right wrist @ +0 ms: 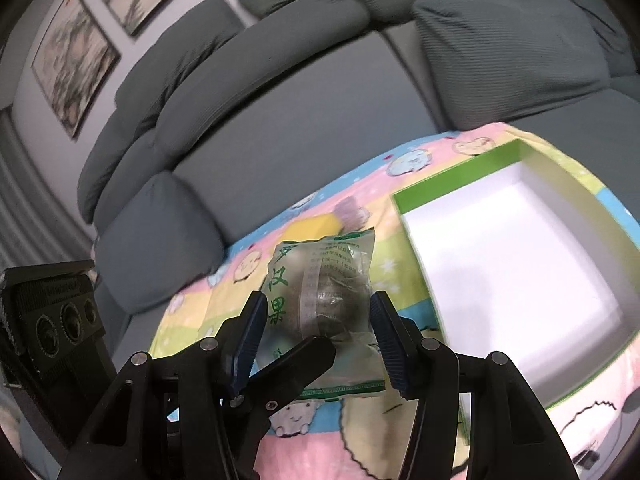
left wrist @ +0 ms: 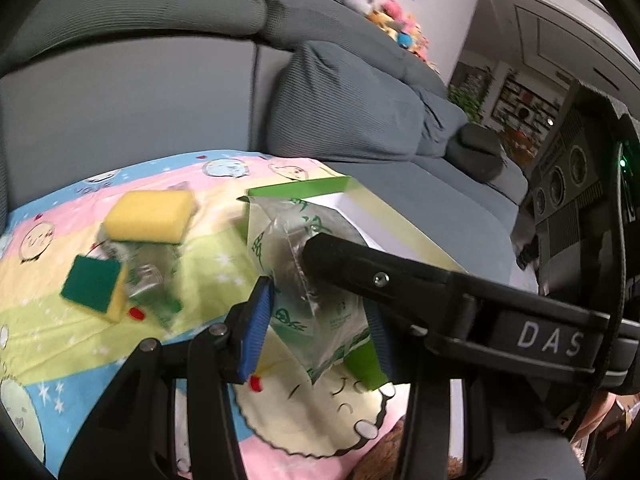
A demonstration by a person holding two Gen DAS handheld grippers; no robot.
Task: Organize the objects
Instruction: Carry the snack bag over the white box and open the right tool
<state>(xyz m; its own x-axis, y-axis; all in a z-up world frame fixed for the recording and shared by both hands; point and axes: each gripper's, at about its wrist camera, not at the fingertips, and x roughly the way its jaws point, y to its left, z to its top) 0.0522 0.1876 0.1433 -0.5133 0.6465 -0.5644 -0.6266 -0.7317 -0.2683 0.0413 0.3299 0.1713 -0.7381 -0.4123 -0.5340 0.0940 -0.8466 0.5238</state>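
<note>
Grippers, both yours, squeeze one clear snack packet [right wrist: 320,300]: left gripper [left wrist: 316,316] and right gripper [right wrist: 318,336], beside the green box [right wrist: 520,240].

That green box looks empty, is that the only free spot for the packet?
Mostly. The green box has a bare white floor. The cloth between the box and the yellow sponge is free too. It is crowded around the green-faced sponge, where wrappers pile up.
</note>
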